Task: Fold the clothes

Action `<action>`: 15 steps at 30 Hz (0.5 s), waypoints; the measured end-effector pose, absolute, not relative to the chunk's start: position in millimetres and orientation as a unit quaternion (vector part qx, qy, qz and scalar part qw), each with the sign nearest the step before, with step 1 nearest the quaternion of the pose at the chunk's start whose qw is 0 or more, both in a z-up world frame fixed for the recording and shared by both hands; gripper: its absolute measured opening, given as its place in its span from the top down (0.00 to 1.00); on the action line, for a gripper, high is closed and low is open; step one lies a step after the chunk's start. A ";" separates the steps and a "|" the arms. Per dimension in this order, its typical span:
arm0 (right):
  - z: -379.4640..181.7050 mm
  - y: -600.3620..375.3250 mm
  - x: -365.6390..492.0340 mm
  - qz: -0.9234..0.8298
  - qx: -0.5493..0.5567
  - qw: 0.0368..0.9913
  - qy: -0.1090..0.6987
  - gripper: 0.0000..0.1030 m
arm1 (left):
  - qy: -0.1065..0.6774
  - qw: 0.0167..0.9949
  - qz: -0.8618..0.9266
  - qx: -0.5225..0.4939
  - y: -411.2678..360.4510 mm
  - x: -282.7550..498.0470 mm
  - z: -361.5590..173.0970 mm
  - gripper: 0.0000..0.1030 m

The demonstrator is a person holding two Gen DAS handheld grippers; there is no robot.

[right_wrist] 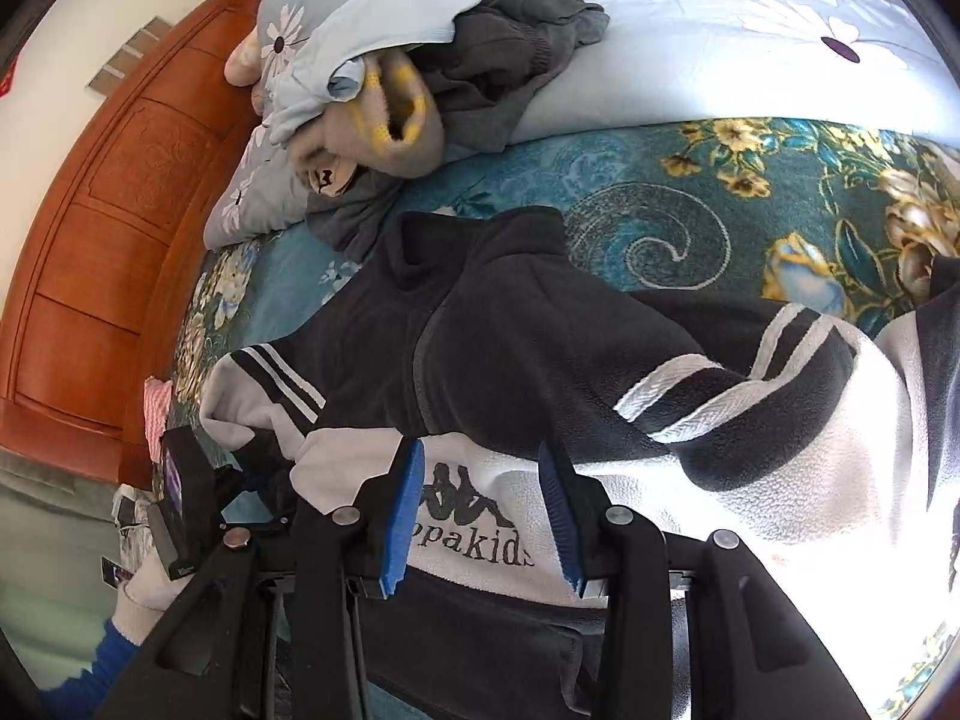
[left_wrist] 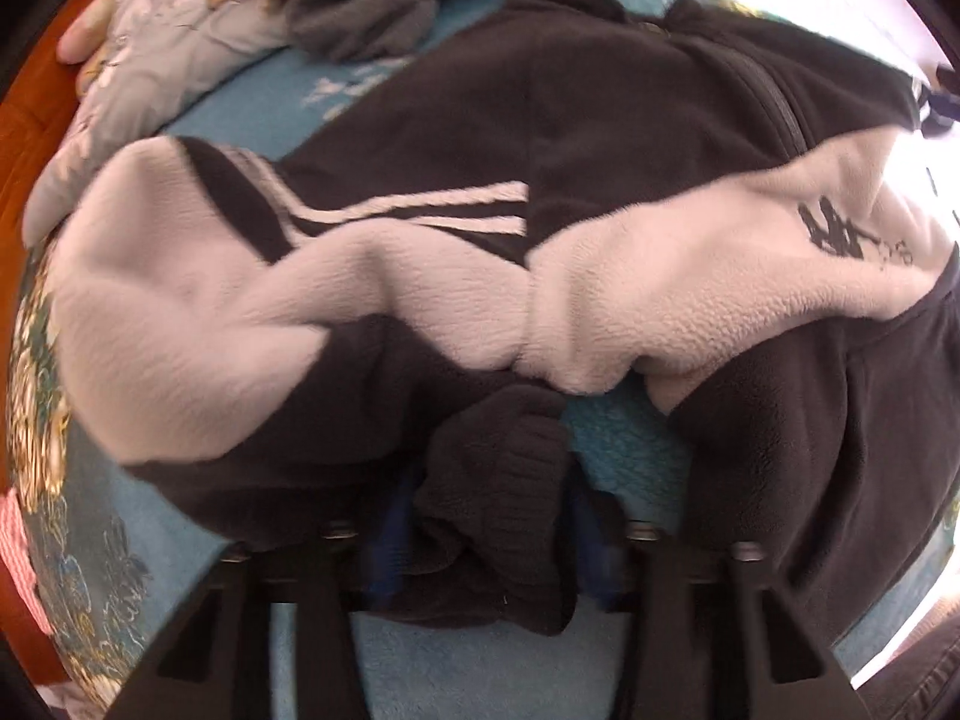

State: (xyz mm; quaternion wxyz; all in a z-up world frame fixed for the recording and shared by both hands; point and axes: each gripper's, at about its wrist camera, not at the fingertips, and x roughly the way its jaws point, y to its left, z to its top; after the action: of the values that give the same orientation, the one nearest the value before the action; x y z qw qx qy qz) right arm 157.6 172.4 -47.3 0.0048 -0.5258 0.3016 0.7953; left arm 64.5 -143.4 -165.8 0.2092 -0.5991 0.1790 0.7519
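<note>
A black and white fleece jacket (left_wrist: 540, 120) lies spread on the bed, with striped sleeves and a zip. In the left wrist view its black ribbed cuff (left_wrist: 498, 480) is bunched between the fingers of my left gripper (left_wrist: 480, 540), which is shut on it; the blue pads are mostly hidden by the cloth. In the right wrist view the jacket (right_wrist: 510, 330) lies collar away from me. My right gripper (right_wrist: 480, 510) hangs open over the white chest panel with the printed logo (right_wrist: 468, 504), with nothing between its blue pads. The left gripper (right_wrist: 186, 498) shows at the jacket's far sleeve.
A teal floral blanket (right_wrist: 720, 210) covers the bed. Grey clothes (right_wrist: 510, 72), a beige and yellow knit item (right_wrist: 396, 120) and a flowered pillow (right_wrist: 312, 48) pile up by the wooden headboard (right_wrist: 108, 228). A pale blue duvet (right_wrist: 720, 30) lies beyond.
</note>
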 end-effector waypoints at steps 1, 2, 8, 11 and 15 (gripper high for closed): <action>-48.1 173.3 157.4 0.794 -0.527 0.006 0.303 0.60 | 0.149 0.206 0.762 -0.596 -155.8 62.0 -159.1 0.68; -48.0 173.8 156.5 0.794 -0.527 0.007 0.302 0.60 | 0.110 0.202 0.772 -0.593 -171.2 58.5 -150.9 0.69; -45.3 176.9 147.8 0.797 -0.529 0.007 0.290 0.60 | -0.088 0.108 0.823 -0.550 -293.6 33.7 -109.3 0.69; -45.6 178.6 141.7 0.798 -0.529 0.009 0.290 0.60 | -0.178 0.034 0.832 -0.524 -366.5 21.1 -95.6 0.70; -46.6 177.0 132.6 0.797 -0.531 0.008 0.287 0.60 | -0.248 -0.051 0.829 -0.499 -431.0 1.6 -91.1 0.70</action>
State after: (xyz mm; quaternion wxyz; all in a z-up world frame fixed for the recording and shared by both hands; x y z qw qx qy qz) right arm 132.6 177.0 -46.6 0.0079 -0.5310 0.2874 0.7971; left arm 1.6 -431.0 -91.1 -0.0514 -0.4989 -0.2479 0.8289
